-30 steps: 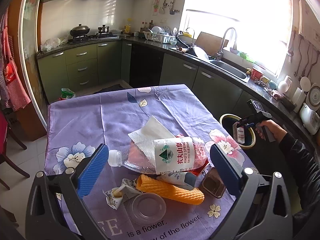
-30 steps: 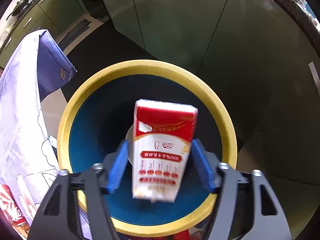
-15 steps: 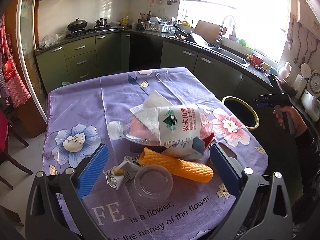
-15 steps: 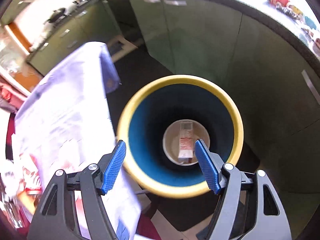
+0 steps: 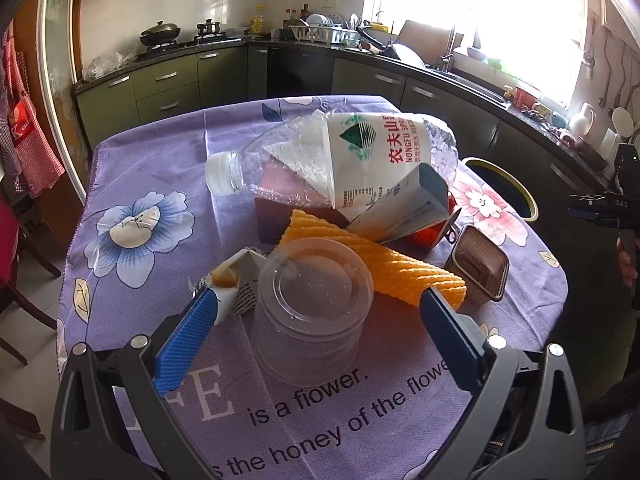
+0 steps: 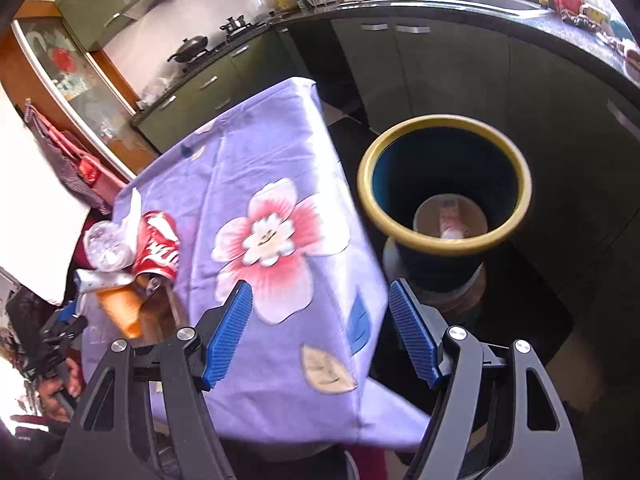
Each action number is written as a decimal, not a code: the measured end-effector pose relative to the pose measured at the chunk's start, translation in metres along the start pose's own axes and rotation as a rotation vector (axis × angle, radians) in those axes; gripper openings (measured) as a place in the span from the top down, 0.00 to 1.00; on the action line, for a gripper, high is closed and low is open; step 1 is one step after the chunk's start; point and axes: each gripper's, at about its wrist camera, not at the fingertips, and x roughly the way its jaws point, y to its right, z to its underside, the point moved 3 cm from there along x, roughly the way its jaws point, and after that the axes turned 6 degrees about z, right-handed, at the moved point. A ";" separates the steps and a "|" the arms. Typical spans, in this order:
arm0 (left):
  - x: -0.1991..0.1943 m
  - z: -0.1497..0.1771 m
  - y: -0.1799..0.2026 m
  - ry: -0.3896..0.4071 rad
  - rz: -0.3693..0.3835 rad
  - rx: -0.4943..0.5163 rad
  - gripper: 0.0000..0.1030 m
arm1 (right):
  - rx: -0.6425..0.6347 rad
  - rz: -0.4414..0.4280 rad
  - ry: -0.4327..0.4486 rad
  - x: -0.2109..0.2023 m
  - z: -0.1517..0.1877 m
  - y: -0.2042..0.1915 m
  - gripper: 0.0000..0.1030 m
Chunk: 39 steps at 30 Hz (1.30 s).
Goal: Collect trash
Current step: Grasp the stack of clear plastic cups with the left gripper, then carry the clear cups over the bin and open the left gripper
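Observation:
My left gripper (image 5: 316, 320) is open, its blue pads either side of an upturned clear plastic cup (image 5: 314, 312) on the purple tablecloth (image 5: 160, 168). Behind the cup lie an orange foam sleeve (image 5: 384, 264), a crumpled small carton (image 5: 236, 280), a brown plastic tray (image 5: 478, 268), a clear water bottle (image 5: 340, 160), a pale blue carton (image 5: 404, 208) and a red can (image 6: 158, 248). My right gripper (image 6: 320, 332) is open and empty above the table's corner. The yellow-rimmed blue bin (image 6: 444, 184) stands on the floor beside the table, with the red-and-white carton (image 6: 450, 220) at its bottom.
Dark green kitchen cabinets and a black counter (image 5: 440, 76) run behind and to the right of the table. The bin's rim (image 5: 504, 184) shows past the table's right edge in the left wrist view. A red chair (image 5: 16, 264) stands at the left.
The red-and-white carton left my right gripper and dropped into the bin. The right gripper then swung back toward the table. My left gripper moved down and forward around the clear cup.

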 end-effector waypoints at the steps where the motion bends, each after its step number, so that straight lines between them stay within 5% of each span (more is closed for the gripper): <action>1: 0.002 0.002 0.000 0.001 -0.004 0.005 0.07 | 0.009 -0.018 0.008 -0.002 0.004 -0.002 0.31; 4: 0.007 0.004 0.002 0.009 -0.015 0.019 0.10 | 0.018 -0.057 0.013 -0.005 0.012 -0.008 0.31; 9: 0.018 0.006 -0.001 -0.018 -0.019 0.008 0.34 | 0.027 -0.095 0.009 -0.005 0.014 -0.010 0.31; 15: 0.027 0.011 0.001 -0.040 -0.016 0.018 0.40 | 0.038 -0.108 0.007 -0.004 0.011 -0.007 0.31; 29: 0.030 0.014 -0.003 -0.055 -0.011 0.006 0.43 | 0.053 -0.115 0.002 0.001 0.010 -0.002 0.31; 39: -0.004 0.003 -0.007 -0.005 -0.017 0.004 0.43 | 0.049 -0.122 0.013 0.000 0.010 -0.004 0.31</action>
